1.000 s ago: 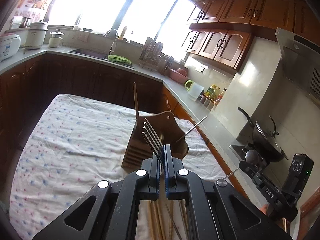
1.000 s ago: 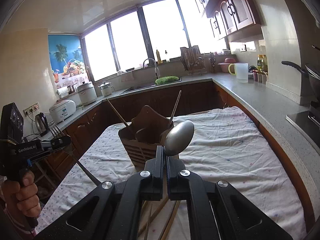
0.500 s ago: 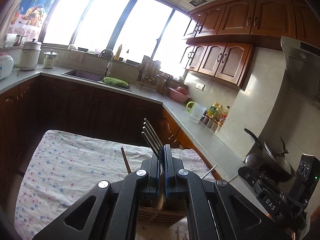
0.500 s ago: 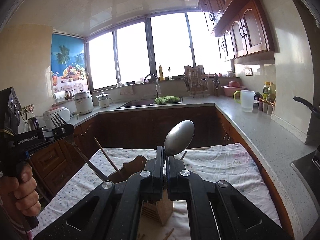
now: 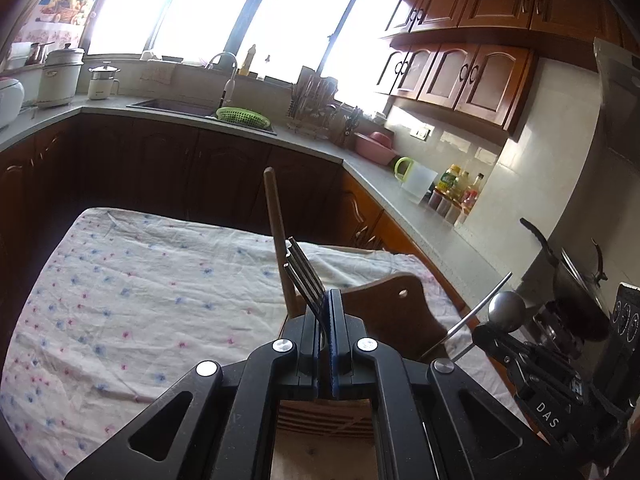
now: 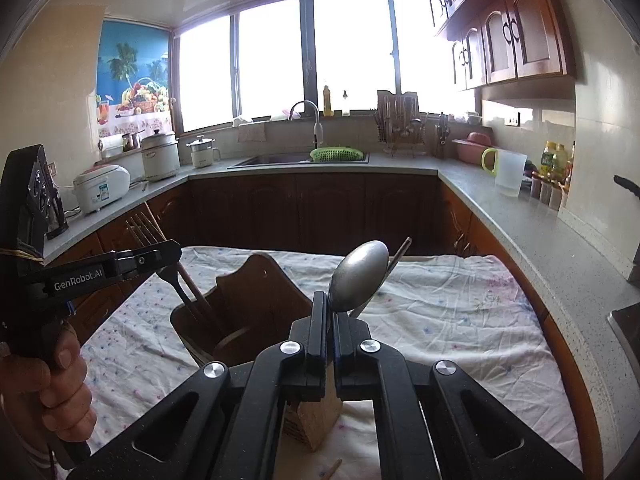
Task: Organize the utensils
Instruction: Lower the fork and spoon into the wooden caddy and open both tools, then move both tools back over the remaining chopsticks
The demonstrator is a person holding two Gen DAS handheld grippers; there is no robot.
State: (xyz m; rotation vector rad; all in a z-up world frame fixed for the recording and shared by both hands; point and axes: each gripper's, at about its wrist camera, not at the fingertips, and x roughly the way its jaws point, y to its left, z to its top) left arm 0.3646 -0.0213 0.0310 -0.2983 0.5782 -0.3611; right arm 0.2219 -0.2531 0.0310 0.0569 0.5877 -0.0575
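Observation:
My left gripper (image 5: 329,312) is shut on a metal fork (image 5: 303,276), tines up, held just above the brown wooden utensil holder (image 5: 394,316). A wooden chopstick (image 5: 276,232) stands in the holder. In the right wrist view my right gripper (image 6: 330,316) is shut on a metal spoon (image 6: 359,276), bowl up, right over the holder (image 6: 248,312). The left gripper (image 6: 132,262) with its fork (image 6: 172,276) shows at the left, above the holder's left compartment. The right gripper with the spoon (image 5: 506,312) shows at the right in the left wrist view.
The holder stands on a table with a flowered white cloth (image 5: 120,300). Loose chopsticks (image 6: 332,470) lie on the cloth near me. Grey counters (image 6: 520,216) with a sink (image 6: 300,160), rice cooker (image 6: 104,190) and a wok (image 5: 568,280) surround the table.
Both grippers rose and then tipped back down toward the holder; the holder has come back up into both views. Fork and spoon stay clamped.

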